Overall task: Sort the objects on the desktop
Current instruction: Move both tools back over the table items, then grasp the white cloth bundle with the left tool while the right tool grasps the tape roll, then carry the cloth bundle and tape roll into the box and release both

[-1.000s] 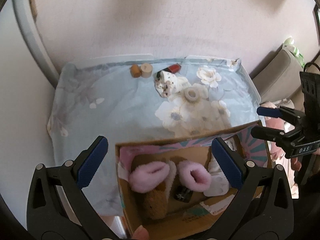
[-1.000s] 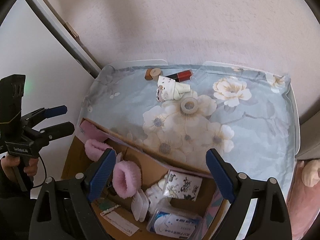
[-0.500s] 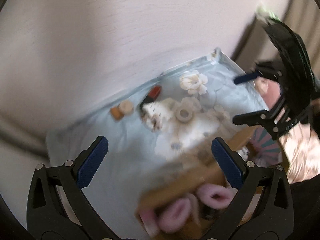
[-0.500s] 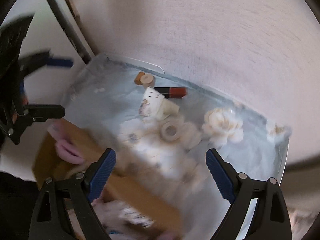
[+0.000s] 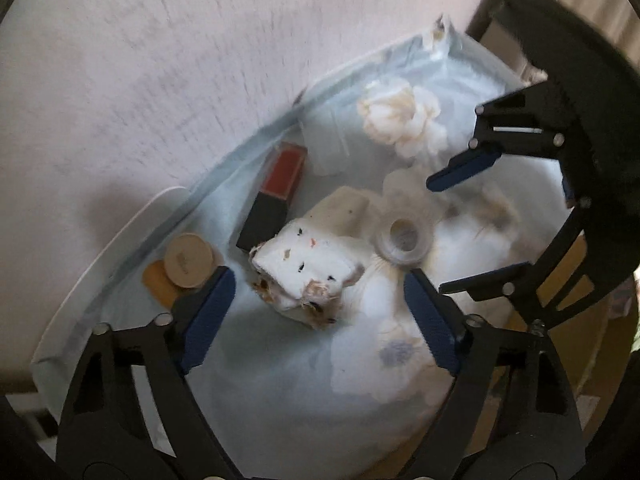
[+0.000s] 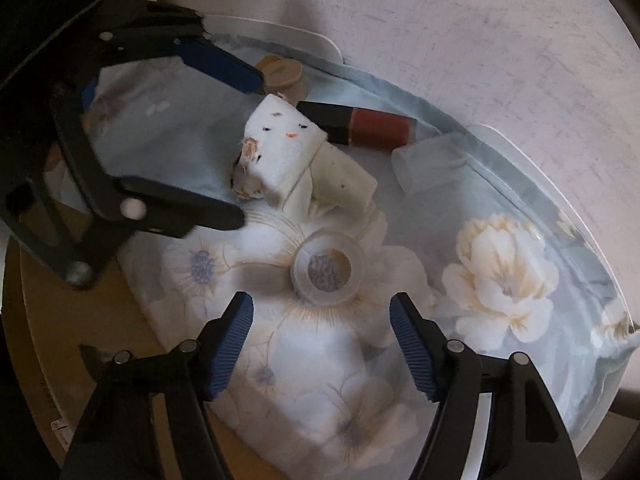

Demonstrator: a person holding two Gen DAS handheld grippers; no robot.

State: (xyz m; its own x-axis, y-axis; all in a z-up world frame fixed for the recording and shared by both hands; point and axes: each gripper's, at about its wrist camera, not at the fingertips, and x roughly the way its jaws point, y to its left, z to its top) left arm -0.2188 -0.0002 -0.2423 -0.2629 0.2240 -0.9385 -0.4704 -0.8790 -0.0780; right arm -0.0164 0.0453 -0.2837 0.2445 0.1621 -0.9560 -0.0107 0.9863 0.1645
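My left gripper (image 5: 316, 292) is open, just in front of a folded white sock (image 5: 308, 268) with small printed marks, which lies between its fingertips' line. My right gripper (image 6: 322, 308) is open too, with a clear tape roll (image 6: 326, 272) just ahead of its gap. Behind the sock lie a red-and-black lipstick tube (image 5: 276, 196) and a round beige cap (image 5: 188, 260). The right wrist view shows the sock (image 6: 280, 152), the lipstick tube (image 6: 368, 126), the cap (image 6: 284, 76) and the left gripper (image 6: 246, 148). The left wrist view shows the right gripper (image 5: 438, 235) beside the tape roll (image 5: 404, 236).
A floral light-blue cloth (image 6: 500, 280) covers the white table (image 5: 132, 232), which stands against a pale wall. A clear plastic piece (image 6: 432, 160) lies by the lipstick tube. An open cardboard box (image 6: 60, 320) sits at the table's near edge, below both grippers.
Both grippers have swung forward from above the cardboard box toward the objects on the table, which now look much closer. Both stay open.
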